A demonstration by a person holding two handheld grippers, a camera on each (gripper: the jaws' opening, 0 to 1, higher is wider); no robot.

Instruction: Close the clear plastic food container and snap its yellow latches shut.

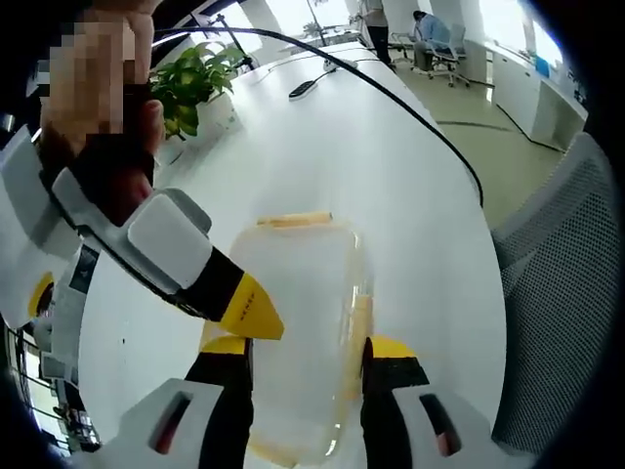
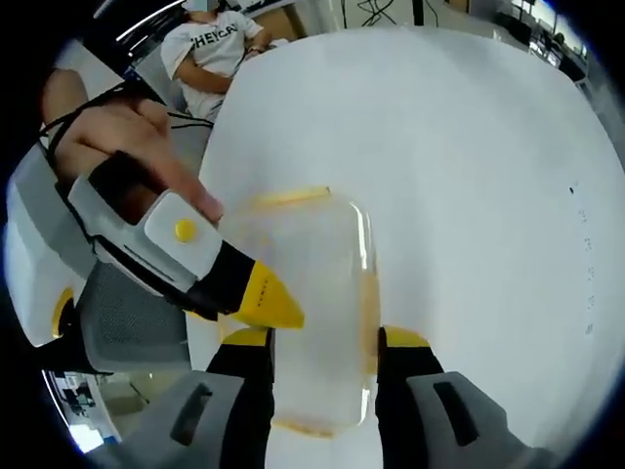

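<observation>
The clear plastic container [image 1: 303, 322] lies on the white table [image 1: 420, 234] with its lid on. A yellow latch [image 1: 293, 220] shows at its far end and another [image 1: 362, 315] along its right side. My left gripper [image 1: 308, 357] stands open, its jaws over the container's near end. My right gripper [image 2: 324, 352] is also open, straddling the container [image 2: 312, 283] in the same way. In each view the other gripper's yellow fingertip [image 1: 252, 311] [image 2: 266, 298] comes in from the left and touches the container's left edge. I cannot tell whether the latches [image 2: 288, 198] are snapped.
A potted plant [image 1: 195, 83] stands at the table's far left and a black cable [image 1: 391, 88] curves across the top. A grey mesh chair [image 1: 566, 293] sits right of the table. A seated person in a white shirt [image 2: 220, 49] is beyond the table's edge.
</observation>
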